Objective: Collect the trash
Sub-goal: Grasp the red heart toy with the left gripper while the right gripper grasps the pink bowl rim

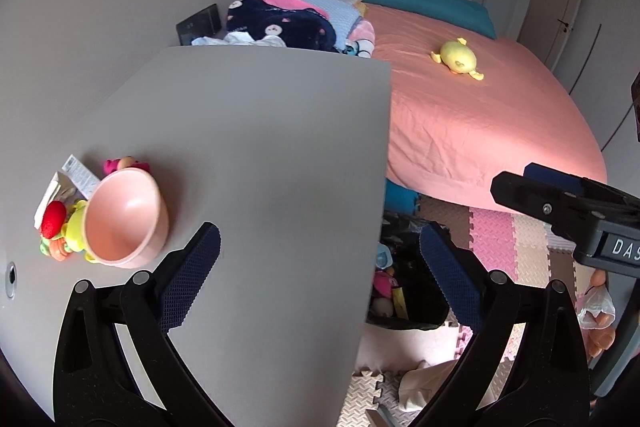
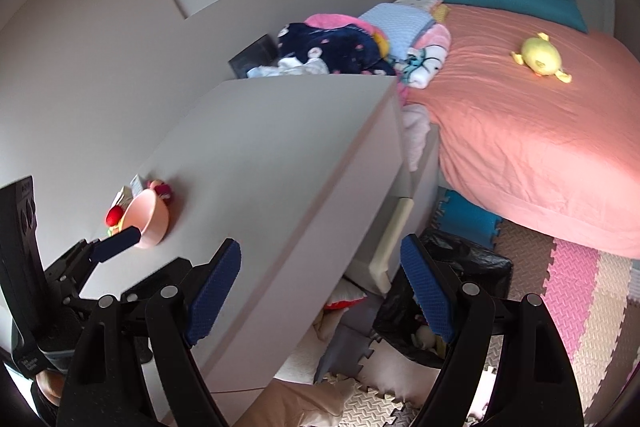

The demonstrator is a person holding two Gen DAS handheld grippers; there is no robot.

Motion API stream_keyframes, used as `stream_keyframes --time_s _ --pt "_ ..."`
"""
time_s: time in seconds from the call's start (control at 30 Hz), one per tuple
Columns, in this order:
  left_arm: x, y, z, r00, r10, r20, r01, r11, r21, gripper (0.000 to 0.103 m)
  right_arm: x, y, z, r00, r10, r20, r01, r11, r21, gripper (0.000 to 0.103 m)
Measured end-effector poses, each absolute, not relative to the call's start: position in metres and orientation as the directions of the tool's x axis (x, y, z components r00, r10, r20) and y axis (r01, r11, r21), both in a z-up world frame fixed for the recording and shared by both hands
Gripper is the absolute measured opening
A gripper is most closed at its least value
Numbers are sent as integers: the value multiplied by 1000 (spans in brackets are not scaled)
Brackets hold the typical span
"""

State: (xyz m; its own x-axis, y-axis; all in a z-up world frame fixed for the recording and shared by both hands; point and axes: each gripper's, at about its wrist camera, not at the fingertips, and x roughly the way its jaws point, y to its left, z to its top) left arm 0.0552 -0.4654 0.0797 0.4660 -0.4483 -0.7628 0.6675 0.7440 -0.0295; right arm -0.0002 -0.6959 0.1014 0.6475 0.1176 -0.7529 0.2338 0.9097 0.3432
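Observation:
A black trash bag stands open on the floor beside the grey table, with toys and wrappers inside; it also shows in the right wrist view. On the table's left side lie a pink bowl, small colourful toys, a pink toy and a paper wrapper. My left gripper is open and empty above the table's right edge. My right gripper is open and empty over the table edge and the bag. The bowl shows in the right wrist view.
A bed with a salmon sheet holds a yellow plush toy and piled blankets. Foam puzzle mats cover the floor. Cloth and cushions lie under the table. A doll lies at the right.

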Motion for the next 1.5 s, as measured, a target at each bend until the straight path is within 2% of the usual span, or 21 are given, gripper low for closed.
stream_keyframes --time_s 0.4,0.8,0.97,1.13,1.2,1.27,1.37,1.43,1.47,1.5 --pt "117 -360 88 563 -352 -748 505 863 -26 97 56 -610 94 591 246 -768 104 921 375 82" --pt "186 -282 75 571 -245 -784 350 936 -37 97 116 -538 79 518 342 -784 34 908 418 82" --pt "219 -270 63 536 -225 -813 285 956 -77 97 140 -519 72 490 359 -795 41 901 432 70" --pt "238 -272 53 514 -171 -841 269 963 -32 94 159 -505 59 459 331 -825 49 917 395 53" --pt "243 -274 47 497 -160 -853 269 963 -24 83 163 -504 52 444 325 -835 57 920 388 48" --pt "247 -276 42 480 -159 -863 269 963 -28 79 165 -504 46 434 329 -839 62 918 392 43" --pt "248 -275 39 495 -133 -859 257 966 -2 72 167 -506 41 422 331 -844 56 920 388 30" --pt "248 -274 39 497 -128 -858 251 968 2 59 168 -508 39 415 331 -848 55 921 386 11" --pt "248 -272 38 489 -136 -861 253 967 -9 50 168 -510 38 413 329 -849 59 921 386 10" --pt "248 -271 38 484 -141 -864 252 968 -17 47 167 -512 39 418 340 -843 60 915 399 9"
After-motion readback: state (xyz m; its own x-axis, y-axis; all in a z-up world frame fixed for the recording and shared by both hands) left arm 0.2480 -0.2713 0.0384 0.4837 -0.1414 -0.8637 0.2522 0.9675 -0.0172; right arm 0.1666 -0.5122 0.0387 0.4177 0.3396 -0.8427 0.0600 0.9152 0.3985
